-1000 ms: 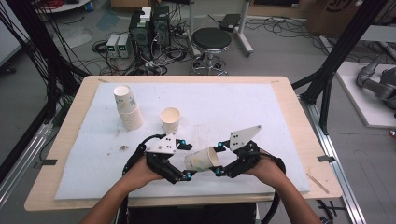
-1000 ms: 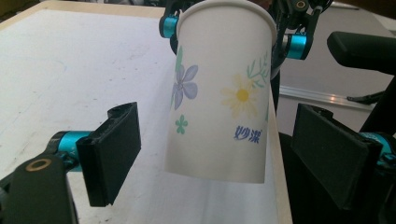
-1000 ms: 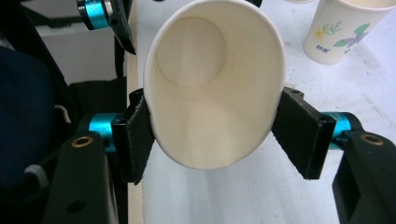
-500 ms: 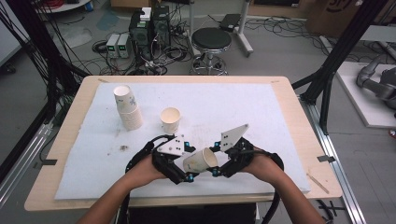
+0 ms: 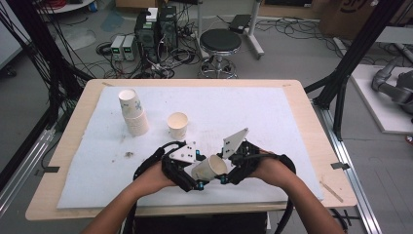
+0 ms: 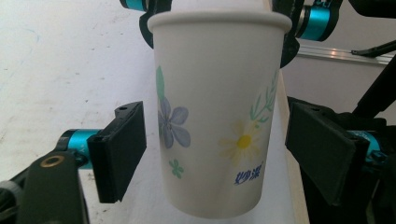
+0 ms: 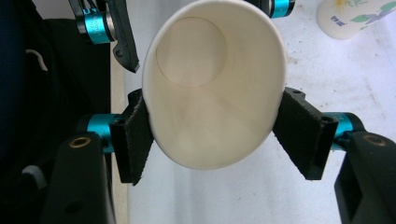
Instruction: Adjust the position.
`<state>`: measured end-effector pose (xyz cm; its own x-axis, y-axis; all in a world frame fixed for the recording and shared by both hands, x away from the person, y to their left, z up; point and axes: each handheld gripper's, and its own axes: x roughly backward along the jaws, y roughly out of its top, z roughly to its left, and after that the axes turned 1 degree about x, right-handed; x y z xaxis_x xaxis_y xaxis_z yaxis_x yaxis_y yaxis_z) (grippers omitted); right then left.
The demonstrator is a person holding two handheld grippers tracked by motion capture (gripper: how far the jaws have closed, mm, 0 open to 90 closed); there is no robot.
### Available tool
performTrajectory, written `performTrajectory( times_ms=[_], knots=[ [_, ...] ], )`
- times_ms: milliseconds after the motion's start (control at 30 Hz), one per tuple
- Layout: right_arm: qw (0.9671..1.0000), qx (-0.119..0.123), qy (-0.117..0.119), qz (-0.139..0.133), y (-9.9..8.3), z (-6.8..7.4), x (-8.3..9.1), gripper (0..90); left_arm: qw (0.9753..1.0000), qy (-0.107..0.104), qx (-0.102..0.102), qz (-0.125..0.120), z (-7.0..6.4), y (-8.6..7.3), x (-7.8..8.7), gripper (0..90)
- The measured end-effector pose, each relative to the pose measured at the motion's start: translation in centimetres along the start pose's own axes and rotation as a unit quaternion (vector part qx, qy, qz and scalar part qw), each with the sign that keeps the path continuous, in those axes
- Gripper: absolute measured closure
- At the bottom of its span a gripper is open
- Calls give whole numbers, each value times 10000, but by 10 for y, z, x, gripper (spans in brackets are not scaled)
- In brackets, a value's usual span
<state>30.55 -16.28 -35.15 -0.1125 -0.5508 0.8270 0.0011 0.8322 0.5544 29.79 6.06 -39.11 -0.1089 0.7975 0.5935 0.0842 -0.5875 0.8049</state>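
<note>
Right gripper (image 7: 212, 140) clamped, left gripper (image 6: 224, 158) agape.

Flower-printed paper cup (image 5: 210, 167) tilted, rim squeezed oval, above the table.

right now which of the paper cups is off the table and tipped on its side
The cup gripped in the right claw by its rim. The lone cup and the cup stack stand on the table.

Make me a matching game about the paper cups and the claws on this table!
Things:
1. flowered cup
2. lone cup
3. cup stack
4. left claw

States:
A. jaws apart, not touching the cup
B. squeezed oval at its rim by the right claw
C. standing upright alone, mouth up
D. upside down, several nested

Pairs: 1-B, 2-C, 3-D, 4-A
</note>
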Motion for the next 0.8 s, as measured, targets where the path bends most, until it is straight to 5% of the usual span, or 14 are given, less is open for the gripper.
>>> performTrajectory(
  times_ms=[467, 800],
  knots=[
    [9998, 109, 56, 166, 4, 2, -3, 324, 9998, -157, 63, 105, 1, 1, -8, 349],
    [9998, 162, 76, 76, 4, 3, -4, 294, 9996, -208, 176, -44, 0, -3, -10, 340]
  ],
)
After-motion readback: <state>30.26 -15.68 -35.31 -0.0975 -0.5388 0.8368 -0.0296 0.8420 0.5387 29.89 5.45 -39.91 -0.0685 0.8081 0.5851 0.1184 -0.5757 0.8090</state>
